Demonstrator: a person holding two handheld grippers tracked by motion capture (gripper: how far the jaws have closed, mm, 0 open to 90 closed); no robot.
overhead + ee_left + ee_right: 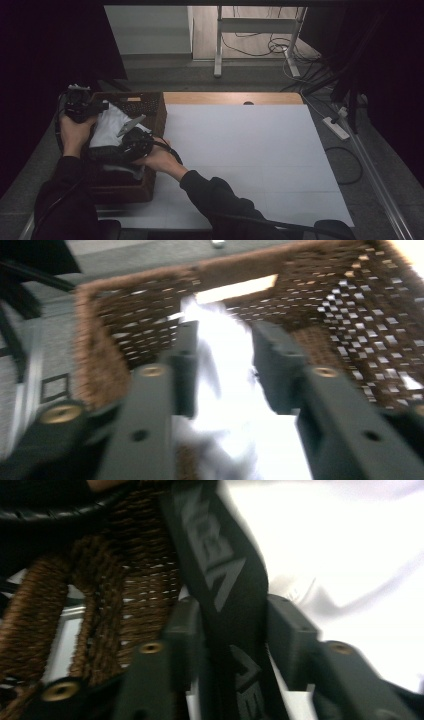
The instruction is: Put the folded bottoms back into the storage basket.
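Observation:
A brown wicker basket stands at the table's left edge with a white garment in it. My left gripper is over the basket's far left corner. In the left gripper view its jaws stand apart, with the white cloth lying loose between them inside the basket. My right gripper reaches in from the near side. Its jaws are open around a black band with grey lettering, which passes between the pads with gaps on both sides. White cloth lies to the band's right and the wicker wall to its left.
A white sheet covers the table to the right of the basket, with a wooden strip along the far edge. Beyond stand metal frame legs and floor cables. A power strip lies off the right side.

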